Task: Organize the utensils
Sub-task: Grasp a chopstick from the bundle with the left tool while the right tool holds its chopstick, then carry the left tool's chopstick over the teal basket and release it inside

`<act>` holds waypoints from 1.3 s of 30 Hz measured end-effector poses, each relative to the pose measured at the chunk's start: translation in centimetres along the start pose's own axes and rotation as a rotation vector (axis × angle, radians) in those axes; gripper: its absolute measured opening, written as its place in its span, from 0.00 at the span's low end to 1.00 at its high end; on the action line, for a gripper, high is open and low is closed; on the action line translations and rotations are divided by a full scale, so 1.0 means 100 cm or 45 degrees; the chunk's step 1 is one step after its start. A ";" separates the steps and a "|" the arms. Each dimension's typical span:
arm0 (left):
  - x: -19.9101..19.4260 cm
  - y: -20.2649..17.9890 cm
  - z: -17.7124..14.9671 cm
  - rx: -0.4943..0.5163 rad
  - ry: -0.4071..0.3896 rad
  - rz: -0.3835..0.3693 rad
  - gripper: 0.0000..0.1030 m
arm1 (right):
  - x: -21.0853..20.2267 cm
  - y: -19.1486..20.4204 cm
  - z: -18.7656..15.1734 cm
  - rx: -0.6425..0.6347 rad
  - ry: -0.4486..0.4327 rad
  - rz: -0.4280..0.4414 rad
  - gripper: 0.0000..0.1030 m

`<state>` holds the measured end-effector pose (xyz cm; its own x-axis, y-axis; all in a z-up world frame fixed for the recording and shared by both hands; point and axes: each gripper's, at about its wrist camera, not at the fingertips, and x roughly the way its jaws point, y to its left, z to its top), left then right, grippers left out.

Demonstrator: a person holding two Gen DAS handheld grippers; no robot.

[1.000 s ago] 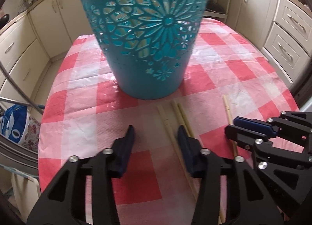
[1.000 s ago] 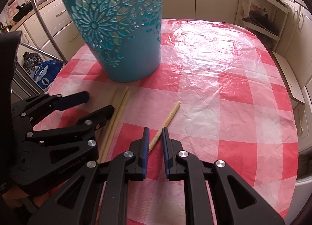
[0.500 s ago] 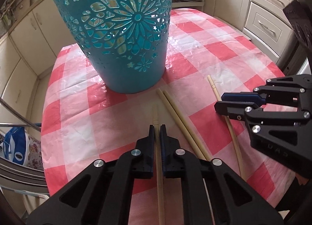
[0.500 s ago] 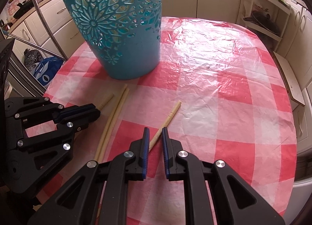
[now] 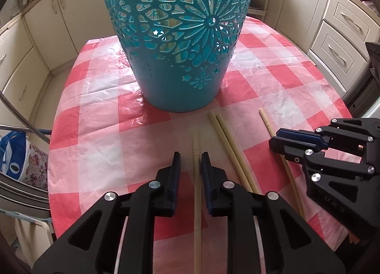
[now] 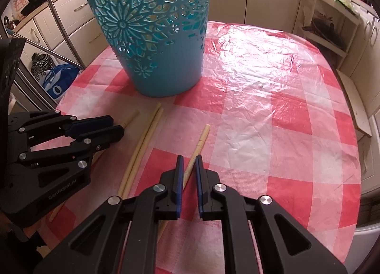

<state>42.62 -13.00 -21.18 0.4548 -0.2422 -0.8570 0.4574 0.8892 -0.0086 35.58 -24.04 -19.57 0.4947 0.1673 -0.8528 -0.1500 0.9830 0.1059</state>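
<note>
Several pale wooden chopsticks lie on a red-and-white checked tablecloth in front of a teal cut-out basket (image 5: 182, 36), also in the right wrist view (image 6: 156, 36). My left gripper (image 5: 190, 163) straddles one chopstick (image 5: 196, 179) with a gap on each side of it. It shows in the right wrist view (image 6: 111, 126) too. A pair of chopsticks (image 5: 232, 153) lies just right of it. My right gripper (image 6: 188, 163) is nearly closed around another chopstick (image 6: 200, 141); contact is not visible. That gripper shows at the right of the left wrist view (image 5: 280, 141).
Cream kitchen cabinets (image 5: 342, 27) surround the table. A blue bag (image 6: 59, 81) and metal chair frame (image 6: 59, 36) stand off the table's left edge. An open shelf unit (image 6: 332, 29) stands at the far right. The cloth (image 6: 273, 84) extends to the right of the chopsticks.
My left gripper closed around one chopstick half a second ago and has now opened slightly and moved closer to the basket. The right gripper has barely moved.
</note>
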 end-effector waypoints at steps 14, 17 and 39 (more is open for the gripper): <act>0.004 0.001 0.004 -0.049 -0.005 -0.027 0.06 | 0.004 0.008 0.004 -0.074 0.010 -0.012 0.11; 0.005 -0.002 0.004 -0.025 -0.020 -0.013 0.05 | 0.004 0.010 0.004 -0.086 0.017 -0.005 0.08; -0.025 -0.015 0.001 0.036 -0.106 -0.062 0.05 | -0.003 -0.006 -0.001 0.040 0.021 0.038 0.06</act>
<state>40.91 -13.76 -18.95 0.4930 -0.3172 -0.8101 0.5015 0.8645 -0.0334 35.44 -24.72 -19.47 0.4764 0.1957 -0.8572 -0.1376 0.9795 0.1472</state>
